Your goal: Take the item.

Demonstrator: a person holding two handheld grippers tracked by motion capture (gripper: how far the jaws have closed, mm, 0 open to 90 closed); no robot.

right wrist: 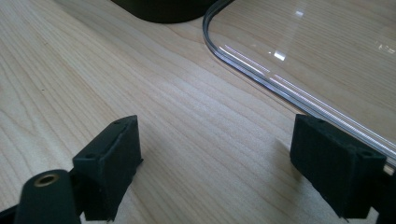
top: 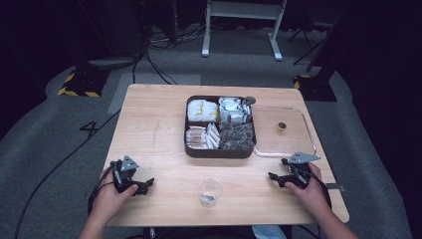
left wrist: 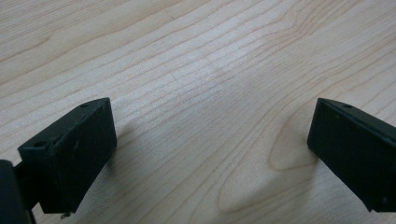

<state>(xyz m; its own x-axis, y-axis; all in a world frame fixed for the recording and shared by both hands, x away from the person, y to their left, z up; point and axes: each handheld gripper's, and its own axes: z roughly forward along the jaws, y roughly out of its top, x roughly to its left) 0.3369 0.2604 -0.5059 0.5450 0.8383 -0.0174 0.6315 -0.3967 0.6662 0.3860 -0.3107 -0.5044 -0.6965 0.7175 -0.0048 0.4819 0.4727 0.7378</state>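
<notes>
Both grippers rest low on the wooden table (top: 154, 124), one in each of the person's hands. At the front left, my left gripper (top: 144, 185) is open, and in the left gripper view its jaws (left wrist: 210, 154) stand wide apart over bare wood. My right gripper (top: 276, 178) at the front right is open too. In the right gripper view the gripper (right wrist: 215, 158) has nothing between its jaws, and one fingertip (right wrist: 336, 168) sits just beside the edge of a clear plastic lid (right wrist: 280, 88).
A dark compartment box (top: 219, 153) holding several kinds of packets sits mid-table. The clear lid (top: 308, 144) with a small brown knob (top: 281, 127) lies to its right. A clear glass cup (top: 210, 191) stands near the front edge between the hands.
</notes>
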